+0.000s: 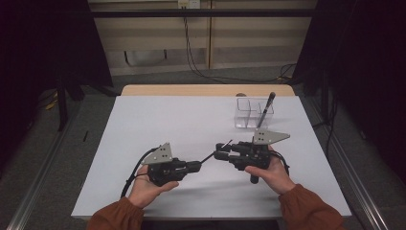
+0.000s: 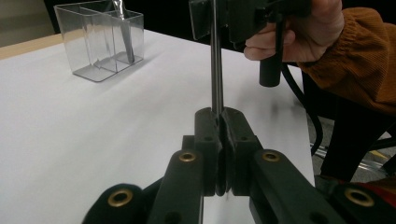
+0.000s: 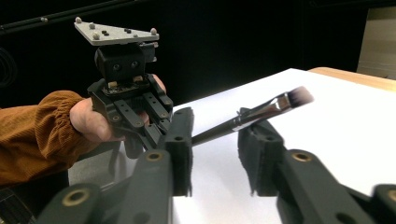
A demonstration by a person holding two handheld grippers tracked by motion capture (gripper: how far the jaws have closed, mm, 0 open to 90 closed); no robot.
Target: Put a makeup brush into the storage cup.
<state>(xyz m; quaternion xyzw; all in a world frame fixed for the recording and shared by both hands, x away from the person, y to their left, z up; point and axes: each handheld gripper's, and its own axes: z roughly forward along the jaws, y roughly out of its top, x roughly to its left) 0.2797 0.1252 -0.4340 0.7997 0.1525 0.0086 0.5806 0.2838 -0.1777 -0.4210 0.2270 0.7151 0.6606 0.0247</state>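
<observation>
In the left gripper view, the butt of the brush [image 2: 216, 70] is hidden where the left gripper [image 2: 219, 140] clamps it between closed jaws, and its far end runs out past the top edge. In the right gripper view, the bristle tip is blurred beyond the jaws of the right gripper [image 3: 215, 154], and whether either pad touches the handle passing between them cannot be told. The clear holder [image 2: 100, 39] is cut off at the top edge in the left gripper view, so the tool [image 2: 123, 32] standing in it shows in part, too blurred to identify.
</observation>
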